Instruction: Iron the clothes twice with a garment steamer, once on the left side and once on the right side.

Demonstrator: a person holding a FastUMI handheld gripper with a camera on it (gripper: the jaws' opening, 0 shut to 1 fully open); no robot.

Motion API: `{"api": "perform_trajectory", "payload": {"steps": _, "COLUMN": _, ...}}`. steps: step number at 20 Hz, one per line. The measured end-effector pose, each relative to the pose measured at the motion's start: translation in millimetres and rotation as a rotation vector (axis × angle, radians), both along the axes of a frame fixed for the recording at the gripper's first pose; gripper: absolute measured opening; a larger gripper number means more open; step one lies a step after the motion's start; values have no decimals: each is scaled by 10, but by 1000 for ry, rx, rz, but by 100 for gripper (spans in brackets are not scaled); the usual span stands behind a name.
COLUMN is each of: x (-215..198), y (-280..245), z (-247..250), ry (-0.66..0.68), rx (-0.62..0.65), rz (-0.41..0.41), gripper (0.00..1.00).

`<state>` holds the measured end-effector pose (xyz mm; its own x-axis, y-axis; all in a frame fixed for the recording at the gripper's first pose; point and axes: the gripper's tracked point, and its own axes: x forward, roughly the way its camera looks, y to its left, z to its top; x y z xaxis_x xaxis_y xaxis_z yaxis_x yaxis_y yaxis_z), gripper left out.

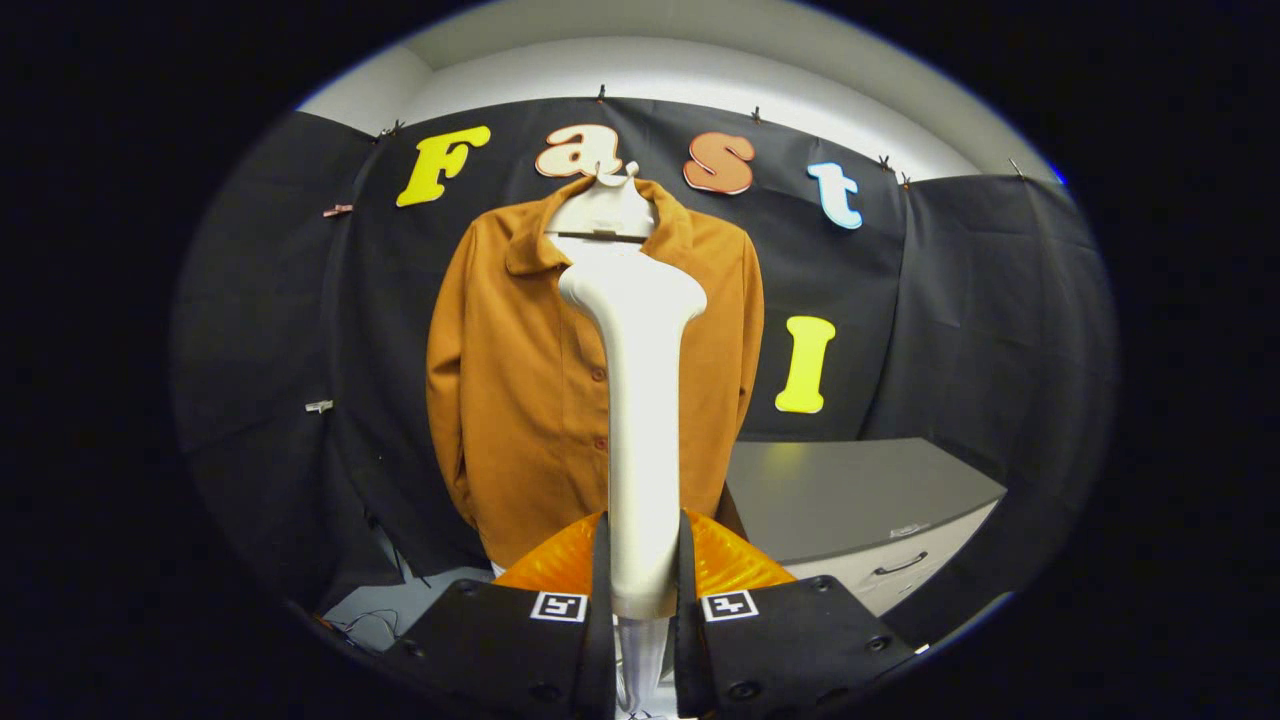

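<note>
Gripper (641,575): jaws drawn in close, one finger pressed to each side of the steamer's handle; only the handle's width keeps them apart.
Steamer: white, smooth plastic garment steamer (640,400), a long upright handle widening to a rounded head at the top. Its lower handle sits between the jaws; the rest rises straight ahead of them.
Steamer head: level with the jacket's upper chest, just under the collar. Whether it touches the cloth, cannot tell.
Garment: rust-brown buttoned jacket with a collar (520,370), hanging beyond the steamer, front facing us, sleeves straight down at both sides. The steamer stands before the jacket's middle, over the button line.
Hanger: white plastic hanger (605,205) in the jacket's neck, hook at the top of the wall cloth.
Surface: grey-topped cabinet with pale drawer fronts and dark handles (850,490), to the right of the jacket and lower, near its hem.
Wall: black cloth backdrop (960,300) behind the jacket, clipped along its top edge.
Floor: thin cables (372,625) lie low left, below the jacket.
</note>
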<state>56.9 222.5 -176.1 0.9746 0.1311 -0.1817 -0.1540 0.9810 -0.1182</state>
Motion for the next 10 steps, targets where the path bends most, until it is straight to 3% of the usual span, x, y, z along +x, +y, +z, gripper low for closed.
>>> {"api": "perform_trajectory", "payload": {"steps": 4, "x": 79, "y": 319, "z": 248, "ry": -51, "rx": -11, "rz": 36, "gripper": 27}}
{"api": "perform_trajectory", "payload": {"steps": 10, "x": 334, "y": 844, "z": 172, "ry": -59, "rx": -43, "rz": 84, "gripper": 27}}
